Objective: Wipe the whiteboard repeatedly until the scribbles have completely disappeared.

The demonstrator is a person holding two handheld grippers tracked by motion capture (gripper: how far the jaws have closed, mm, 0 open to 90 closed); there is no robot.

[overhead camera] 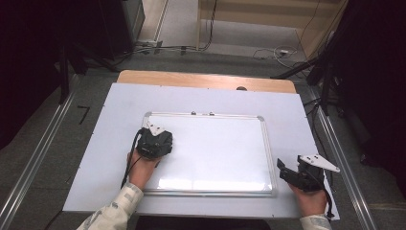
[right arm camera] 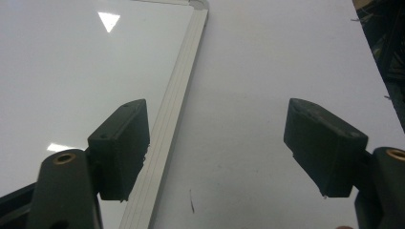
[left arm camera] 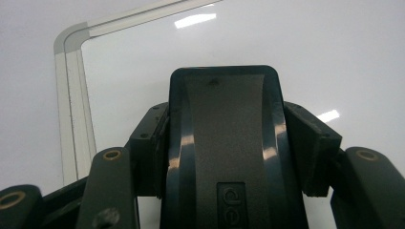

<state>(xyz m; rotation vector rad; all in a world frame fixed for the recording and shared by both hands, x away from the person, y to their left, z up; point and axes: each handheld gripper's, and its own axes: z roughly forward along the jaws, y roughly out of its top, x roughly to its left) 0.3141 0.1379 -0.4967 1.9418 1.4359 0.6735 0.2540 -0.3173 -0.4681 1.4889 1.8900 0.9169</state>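
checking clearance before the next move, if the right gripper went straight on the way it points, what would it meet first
Probably the whiteboard's frame: the right gripper, jaws open and empty, angles down over that edge and the white sheet beside it. Depth is hard to judge.

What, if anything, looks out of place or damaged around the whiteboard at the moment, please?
Nothing stands out. The whiteboard lies flat and square on the white sheet, its surface clean. The left gripper is shut on a dark eraser over the board; the right gripper hangs open beside its edge.
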